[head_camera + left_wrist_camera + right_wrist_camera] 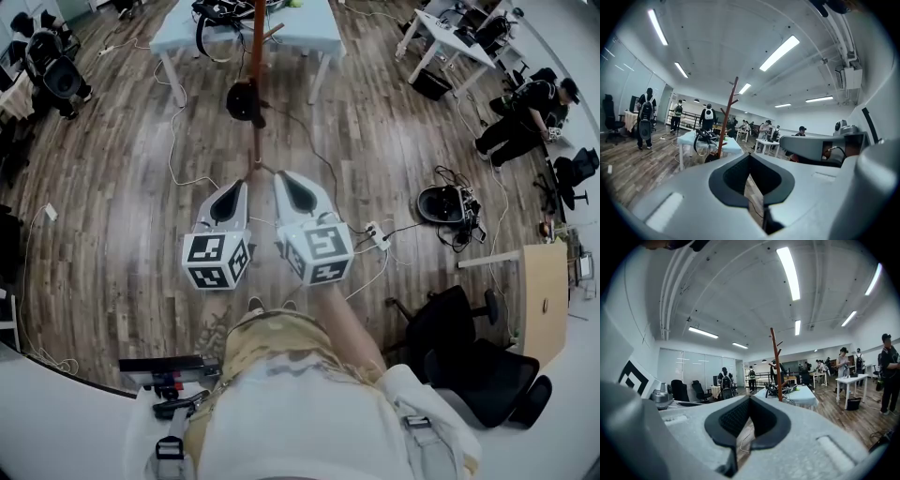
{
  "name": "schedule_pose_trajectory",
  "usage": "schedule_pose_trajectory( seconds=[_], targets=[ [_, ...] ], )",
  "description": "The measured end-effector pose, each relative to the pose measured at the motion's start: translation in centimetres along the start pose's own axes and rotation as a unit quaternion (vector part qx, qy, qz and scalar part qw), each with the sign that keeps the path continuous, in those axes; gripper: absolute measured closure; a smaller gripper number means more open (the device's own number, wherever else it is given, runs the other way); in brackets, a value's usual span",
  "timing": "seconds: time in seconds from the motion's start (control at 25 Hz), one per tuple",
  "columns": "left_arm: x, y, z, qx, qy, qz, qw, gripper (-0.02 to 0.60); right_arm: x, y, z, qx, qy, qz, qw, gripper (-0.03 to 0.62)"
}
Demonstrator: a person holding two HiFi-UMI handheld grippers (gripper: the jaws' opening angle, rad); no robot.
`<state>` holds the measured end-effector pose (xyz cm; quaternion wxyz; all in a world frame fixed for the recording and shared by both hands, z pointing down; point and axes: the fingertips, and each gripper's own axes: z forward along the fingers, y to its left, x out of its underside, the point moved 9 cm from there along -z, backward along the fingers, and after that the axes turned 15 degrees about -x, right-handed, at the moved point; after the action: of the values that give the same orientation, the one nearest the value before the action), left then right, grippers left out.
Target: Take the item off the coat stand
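The dark item (245, 100), a rounded shape too small to identify for certain, hangs against the left side of the coat stand (256, 56), part way down its reddish-brown pole, so the task's one real step is not done. Nothing has been lifted or touched. Both tools are on the near side of the coat stand, well short of it and side by side, pointing toward its foot. The left tool (242, 187) is clenched on nothing: in the left gripper view its dark pads meet along a thin seam with only floor showing beyond them. The right tool (281, 178) looks the same in the right gripper view, pads together and empty. In both gripper views the coat stand (729, 117) rises well ahead of the tools, its bare pegs near the top. Beyond the coat stand is a pale blue tabletop (309, 33) carrying a dark bag (221, 10) with loose straps. A cable (178, 141) trails over the wooden floor to the stand's left. As I judge it, the whole job lies ahead: close in on the stand, release one tool's jaws, take hold of the item and lift it clear.
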<state>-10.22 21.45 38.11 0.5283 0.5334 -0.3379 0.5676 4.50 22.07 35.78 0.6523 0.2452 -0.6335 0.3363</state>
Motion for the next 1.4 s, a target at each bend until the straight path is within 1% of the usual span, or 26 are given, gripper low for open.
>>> schedule_pose_trajectory(
  seconds=[0.2,0.48,0.64,0.76,1.0,1.24,1.4],
  targets=[
    [1.0,2.5,-0.4,-0.008,0.017,-0.014,0.9997,0.581,1.0,0.8,1.1,0.013,0.019,0.007,1.000,0.594],
    [2.4,5.1,-0.2,-0.017,0.040,-0.026,0.9987,0.581,2.9,0.7,1.6,0.041,0.036,0.023,0.998,0.594],
    [2.1,5.3,0.6,-0.018,0.037,-0.027,0.9988,0.580,2.7,0.0,2.3,0.039,0.033,0.022,0.998,0.594],
    [2.1,5.2,1.6,-0.025,0.036,-0.029,0.9986,0.580,2.5,-1.0,3.0,0.032,0.031,0.020,0.999,0.594],
    [1.3,4.8,5.8,-0.044,0.026,-0.019,0.9985,0.580,2.3,-5.0,6.3,0.003,0.020,0.025,0.999,0.594],
    [-1.5,3.1,11.4,-0.061,0.006,0.001,0.9981,0.581,0.2,-10.3,9.1,-0.025,0.007,0.020,0.999,0.594],
    [-2.5,1.6,14.7,-0.066,0.006,0.003,0.9978,0.581,-0.8,-14.0,10.2,-0.038,0.003,0.025,0.999,0.594]
  ],
)
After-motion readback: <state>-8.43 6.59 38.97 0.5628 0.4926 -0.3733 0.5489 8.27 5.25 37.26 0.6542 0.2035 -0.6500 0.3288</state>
